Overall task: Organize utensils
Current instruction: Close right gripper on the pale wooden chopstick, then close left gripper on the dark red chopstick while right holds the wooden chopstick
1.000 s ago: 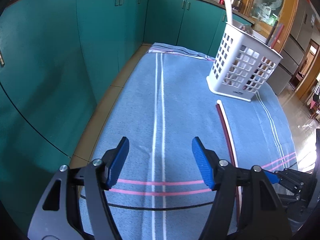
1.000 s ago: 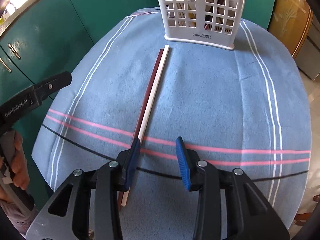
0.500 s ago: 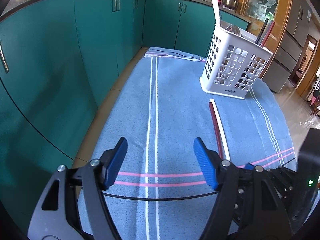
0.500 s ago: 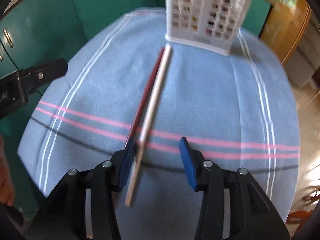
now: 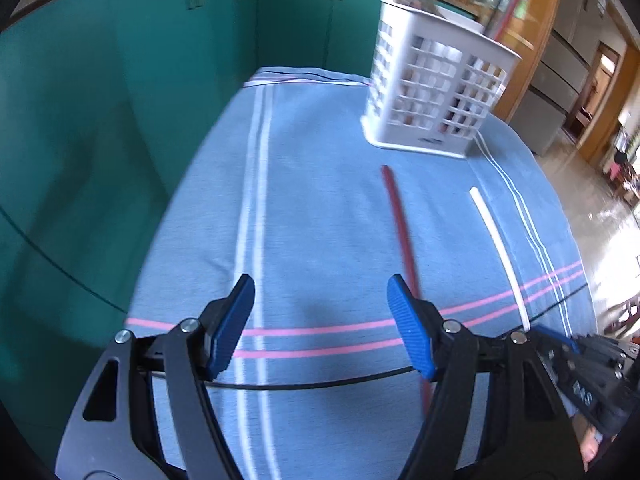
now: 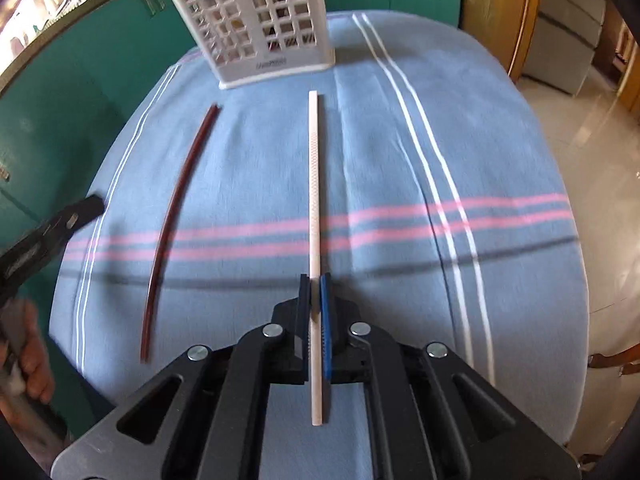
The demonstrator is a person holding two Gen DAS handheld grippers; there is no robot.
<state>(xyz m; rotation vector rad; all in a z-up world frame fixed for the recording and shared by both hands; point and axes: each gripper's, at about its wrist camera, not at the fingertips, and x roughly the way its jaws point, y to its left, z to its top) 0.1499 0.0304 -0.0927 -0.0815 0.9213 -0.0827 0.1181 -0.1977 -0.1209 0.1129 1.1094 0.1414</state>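
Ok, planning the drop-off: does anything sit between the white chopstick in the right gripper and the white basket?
Nothing visible does. The right gripper is shut on the white chopstick, and only bare blue cloth lies ahead to the white basket. The dark red chopstick lies off left.

Count on the blue striped cloth (image 6: 400, 152): two loose chopsticks, one white chopstick (image 6: 314, 184) and one dark red chopstick (image 6: 172, 216). One white perforated utensil basket (image 6: 256, 20), with further sticks standing in it, their number not determinable. Two grippers present: left gripper (image 5: 320, 320) and right gripper (image 6: 315, 300).
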